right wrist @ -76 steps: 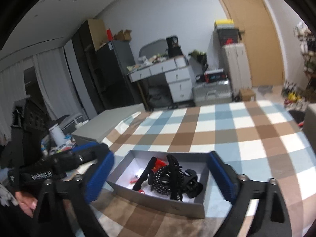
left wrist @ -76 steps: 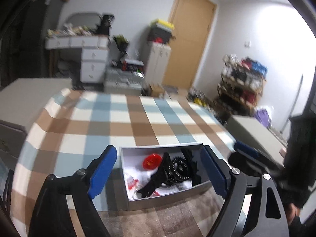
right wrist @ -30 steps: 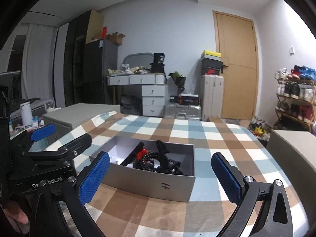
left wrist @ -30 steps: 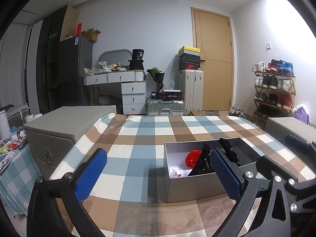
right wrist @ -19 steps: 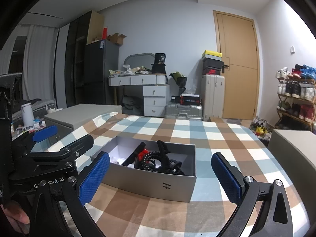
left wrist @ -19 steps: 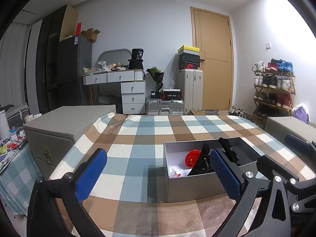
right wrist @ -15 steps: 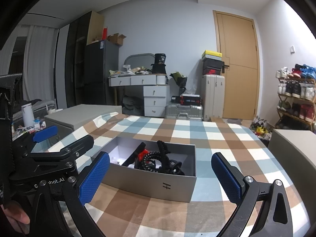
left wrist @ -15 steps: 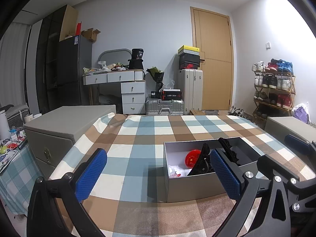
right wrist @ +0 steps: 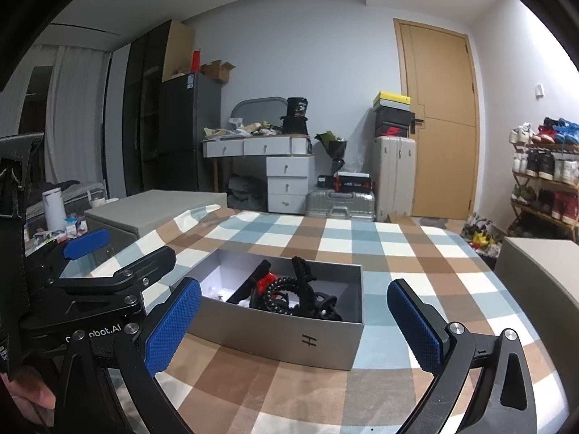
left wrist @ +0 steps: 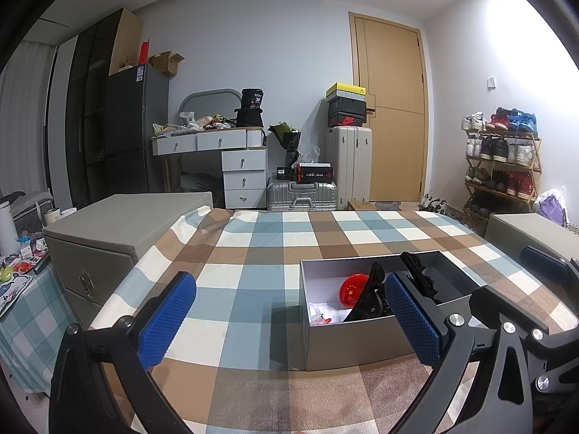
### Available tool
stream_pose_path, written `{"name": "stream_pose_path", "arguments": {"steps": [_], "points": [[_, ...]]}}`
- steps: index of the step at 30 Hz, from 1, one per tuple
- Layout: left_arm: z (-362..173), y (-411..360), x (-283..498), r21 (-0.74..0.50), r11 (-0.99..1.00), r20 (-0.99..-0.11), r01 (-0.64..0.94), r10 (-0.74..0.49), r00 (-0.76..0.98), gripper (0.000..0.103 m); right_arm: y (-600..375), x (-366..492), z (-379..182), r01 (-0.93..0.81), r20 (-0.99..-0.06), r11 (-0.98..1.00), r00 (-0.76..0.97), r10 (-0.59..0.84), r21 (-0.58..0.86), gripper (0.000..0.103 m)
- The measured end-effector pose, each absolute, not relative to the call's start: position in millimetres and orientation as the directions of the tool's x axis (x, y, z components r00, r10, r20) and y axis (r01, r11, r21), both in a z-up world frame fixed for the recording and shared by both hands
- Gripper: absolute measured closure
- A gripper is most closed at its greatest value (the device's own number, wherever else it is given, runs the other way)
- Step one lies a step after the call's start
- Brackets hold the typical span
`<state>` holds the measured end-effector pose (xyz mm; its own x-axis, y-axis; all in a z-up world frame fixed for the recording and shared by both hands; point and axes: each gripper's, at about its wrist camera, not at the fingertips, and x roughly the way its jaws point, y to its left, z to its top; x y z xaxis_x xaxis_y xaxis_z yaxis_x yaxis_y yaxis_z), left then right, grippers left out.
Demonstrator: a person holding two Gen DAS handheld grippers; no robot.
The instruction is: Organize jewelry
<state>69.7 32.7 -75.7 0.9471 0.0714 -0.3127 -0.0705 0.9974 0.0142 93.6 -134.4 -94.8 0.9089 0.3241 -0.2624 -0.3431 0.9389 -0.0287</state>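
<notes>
- Left gripper [left wrist: 289, 318] hangs just above the checked tablecloth [left wrist: 253, 253], its blue-padded fingers [left wrist: 166, 320] spread wide with nothing between them.
- Ahead of it and toward its right finger sits the grey box [left wrist: 347, 340]; that finger overlaps the box's near wall in the left wrist view, and whether they touch cannot be told.
- Inside the box, seen from the left gripper, lie a red round piece [left wrist: 353, 287] and black hair clips [left wrist: 372, 300], with small white bits on the floor nearer the left wall.
- Right gripper [right wrist: 293, 329] also stands spread apart and empty, with the same box [right wrist: 289, 336] straight ahead between its two fingers, its near wall marked with an "H".
- From the right gripper, a black coiled hair tie [right wrist: 278, 294] and black clips [right wrist: 307, 289] are piled toward the box's middle and right, a red bit [right wrist: 266, 280] showing among them.
- To the right gripper's left, the other gripper's black frame [right wrist: 90, 300] sits close beside the box.
- Beyond the cloth stand a grey storage chest [left wrist: 119, 224], a white dresser [left wrist: 231, 159] and a wooden door [left wrist: 392, 115].
</notes>
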Motion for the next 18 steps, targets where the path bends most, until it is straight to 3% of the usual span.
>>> {"name": "stream_pose_path", "arguments": {"steps": [18], "points": [[-75.6, 32.4, 69.4, 0.014, 0.997, -0.314, -0.073, 0.074, 0.947, 0.001, -136.5, 95.1, -95.2, -0.333, -0.262, 0.943, 0.912, 0.316, -0.021, 0.0]]}}
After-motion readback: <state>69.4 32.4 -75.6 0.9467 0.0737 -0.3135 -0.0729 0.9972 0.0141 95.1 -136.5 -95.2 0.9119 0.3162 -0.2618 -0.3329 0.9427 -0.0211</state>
